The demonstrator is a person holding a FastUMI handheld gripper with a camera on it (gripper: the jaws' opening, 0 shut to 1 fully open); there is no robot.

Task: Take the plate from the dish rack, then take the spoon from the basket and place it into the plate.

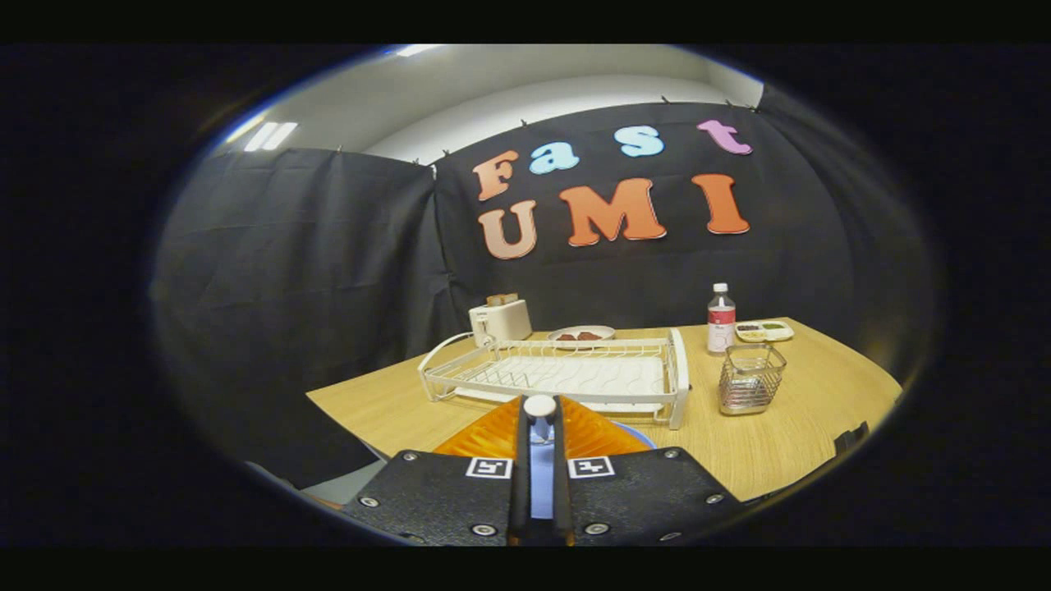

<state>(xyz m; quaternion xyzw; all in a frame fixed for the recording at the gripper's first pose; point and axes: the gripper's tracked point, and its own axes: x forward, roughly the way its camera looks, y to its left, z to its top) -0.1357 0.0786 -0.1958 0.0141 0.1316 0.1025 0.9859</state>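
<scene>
Right now the dish rack (566, 376) sits on the wooden worktop (788, 435) with no dishes in it, only its white wire frame over a white drip tray. Just to its right stands the wire basket (750, 378); whether anything lies inside it cannot be told. The plate (612, 428), pale blue, lies on the worktop below the gripper (539, 414), between the jaws and the rack's near edge. The jaws are closed to a narrow slot and clamp the handle of the spoon (539, 405), whose rounded white end pokes up between the 2 fingers, over the plate.

Beyond the rack a white toaster (500, 320) holds bread in its slots, and beside it sits a small dish (581, 334) with dark food pieces. Behind the basket stands 1 bottle (721, 318) with a red label, and next to it a snack tray (764, 330) with 3 compartments. Nothing stands between the jaws and the plate.
</scene>
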